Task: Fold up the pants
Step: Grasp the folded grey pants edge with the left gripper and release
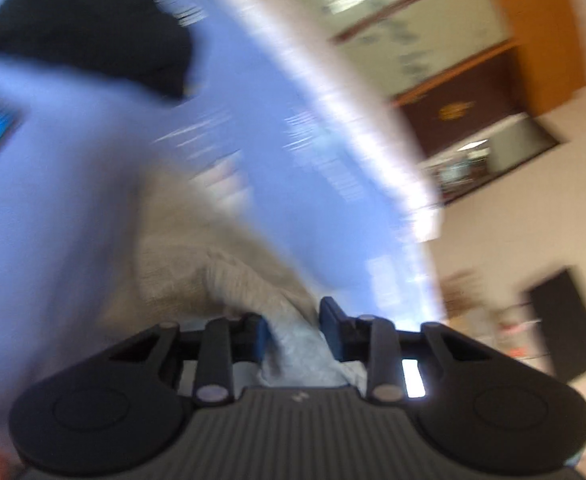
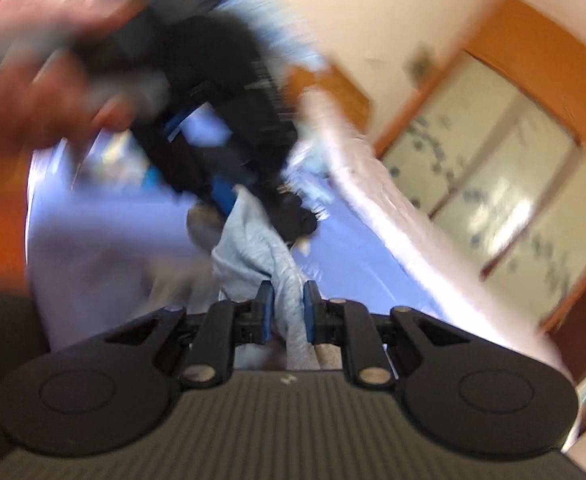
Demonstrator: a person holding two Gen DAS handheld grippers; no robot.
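Both views are motion-blurred. The pants (image 1: 197, 264) are light grey-beige fabric and hang over a blue bed sheet (image 1: 93, 184). My left gripper (image 1: 295, 328) is shut on a bunch of the pants' cloth, which runs between its blue pads. In the right wrist view, my right gripper (image 2: 287, 308) is shut on a pale fold of the pants (image 2: 253, 248). The left gripper (image 2: 229, 152) shows there too, above and ahead, held by a hand (image 2: 33, 80) and clamped on the same cloth.
A black garment (image 1: 89, 28) lies on the bed at the far left. The bed's white edge (image 1: 357, 112) runs diagonally. Beyond it stand wooden-framed sliding panels (image 2: 505, 184), a pale wall (image 1: 533, 208) and a dark shelf (image 1: 565, 320).
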